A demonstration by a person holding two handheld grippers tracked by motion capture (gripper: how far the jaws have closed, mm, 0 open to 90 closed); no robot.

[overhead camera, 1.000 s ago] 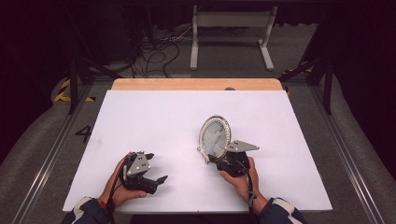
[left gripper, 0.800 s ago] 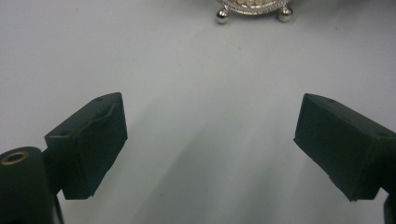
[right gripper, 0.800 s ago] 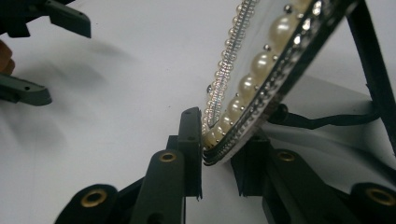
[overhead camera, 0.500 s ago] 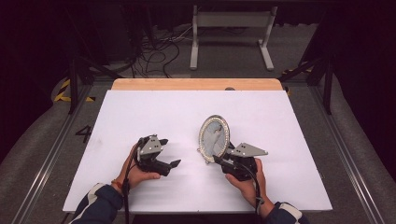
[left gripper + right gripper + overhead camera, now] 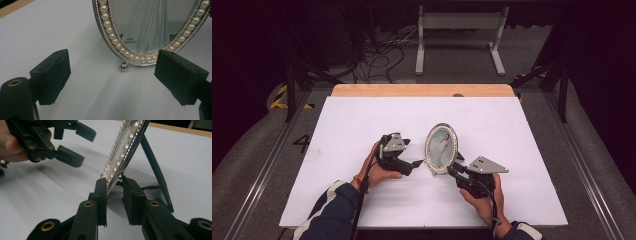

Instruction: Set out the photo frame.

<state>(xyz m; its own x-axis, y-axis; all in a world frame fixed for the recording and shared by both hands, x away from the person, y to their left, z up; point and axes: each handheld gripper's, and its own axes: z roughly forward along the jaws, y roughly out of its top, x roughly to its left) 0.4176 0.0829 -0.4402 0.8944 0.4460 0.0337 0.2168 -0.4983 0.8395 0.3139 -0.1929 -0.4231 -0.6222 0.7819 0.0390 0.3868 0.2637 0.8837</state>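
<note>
Since half a second ago our left gripper [image 5: 418, 163] has moved closer to the oval picture frame [image 5: 441, 148], jaws released. The frame stands mid-bench [image 5: 522, 130], long axis upright, facing us; our right gripper [image 5: 113, 182] pinches its lower edge.

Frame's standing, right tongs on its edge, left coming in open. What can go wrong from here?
1. The right tongs pinch only the thin lower rim of the oval pearl frame; it may slip or twist out.
2. The frame leans on a thin back strut and a small ball foot; a nudge from the open left tongs, close beside it, could tip it over.
3. Squeezing the rim could chip its pearls or glass.
</note>
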